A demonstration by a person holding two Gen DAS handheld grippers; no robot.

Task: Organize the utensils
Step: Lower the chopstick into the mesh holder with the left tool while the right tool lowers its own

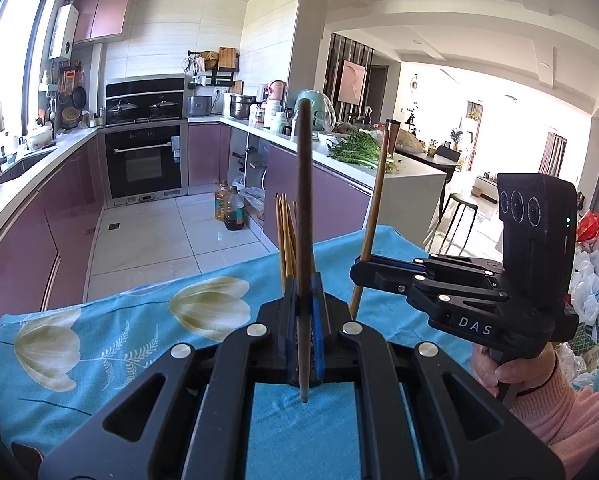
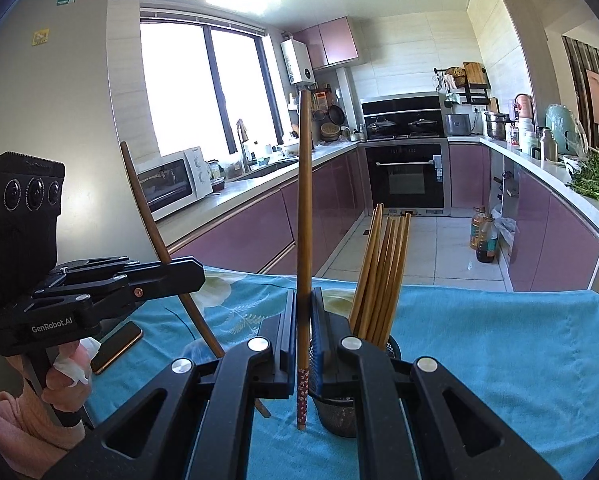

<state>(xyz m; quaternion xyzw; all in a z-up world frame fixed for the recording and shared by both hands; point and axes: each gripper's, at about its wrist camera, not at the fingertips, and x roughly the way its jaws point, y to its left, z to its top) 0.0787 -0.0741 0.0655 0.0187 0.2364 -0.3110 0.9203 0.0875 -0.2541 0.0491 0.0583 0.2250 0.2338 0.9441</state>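
Observation:
My left gripper (image 1: 304,304) is shut on a dark brown chopstick (image 1: 303,220) held upright over the blue flowered cloth (image 1: 139,320). My right gripper (image 2: 303,312) is shut on a lighter brown chopstick (image 2: 304,220) with a red patterned tip, also upright. A metal mesh holder (image 2: 339,412) stands just right of the right gripper, with several tan chopsticks (image 2: 383,272) in it. These chopsticks also show behind the left gripper in the left wrist view (image 1: 285,236). Each gripper shows in the other's view: the right (image 1: 365,270), the left (image 2: 187,276).
A phone (image 2: 117,346) lies on the cloth at the left. Beyond the table edge are a tiled floor, purple cabinets, an oven (image 2: 407,176), oil bottles (image 2: 483,236), a microwave (image 2: 171,184) and greens (image 1: 355,150) on the counter.

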